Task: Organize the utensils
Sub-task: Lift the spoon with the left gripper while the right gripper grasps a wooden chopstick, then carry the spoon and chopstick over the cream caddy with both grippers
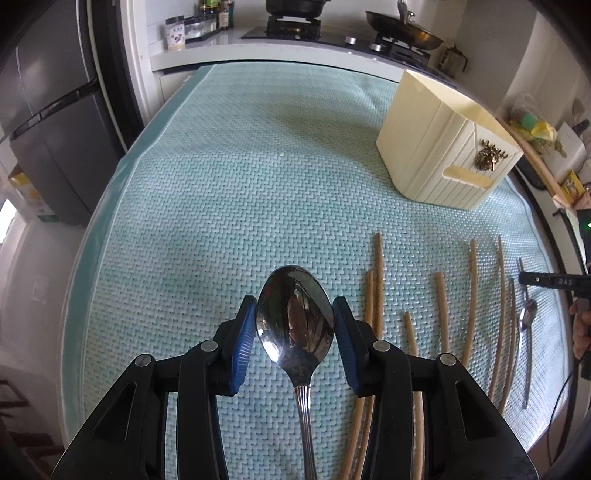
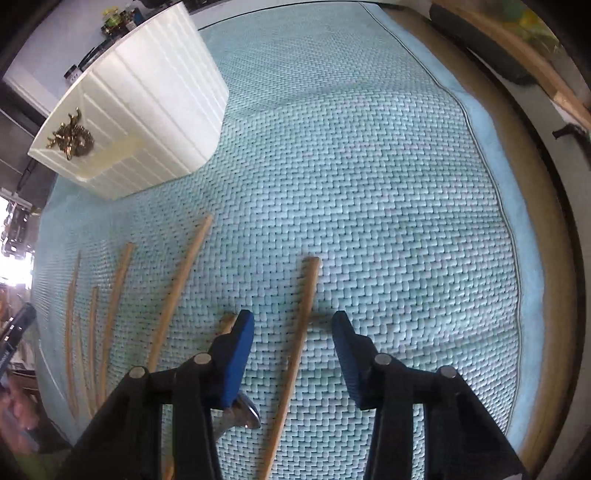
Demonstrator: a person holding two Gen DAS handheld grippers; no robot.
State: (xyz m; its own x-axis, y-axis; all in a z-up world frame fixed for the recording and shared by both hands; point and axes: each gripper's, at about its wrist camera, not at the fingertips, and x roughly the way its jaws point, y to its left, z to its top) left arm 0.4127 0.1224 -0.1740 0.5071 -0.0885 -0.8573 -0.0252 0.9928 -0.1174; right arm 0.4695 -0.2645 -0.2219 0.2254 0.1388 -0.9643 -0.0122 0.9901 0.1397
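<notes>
Soft daylight, sharp centres, fisheye-bent dark edges, glare at left border.

Each camera sits on a hand-held gripper and looks forward past its own jaws, tilted steeply down at the surface from close above. The left wrist view faces the stove [image 1: 295, 27] at the far end. Both views share the teal woven mat [image 1: 229, 192], the cream holder [image 1: 443, 147] and the scattered chopsticks [image 1: 472, 295].
</notes>
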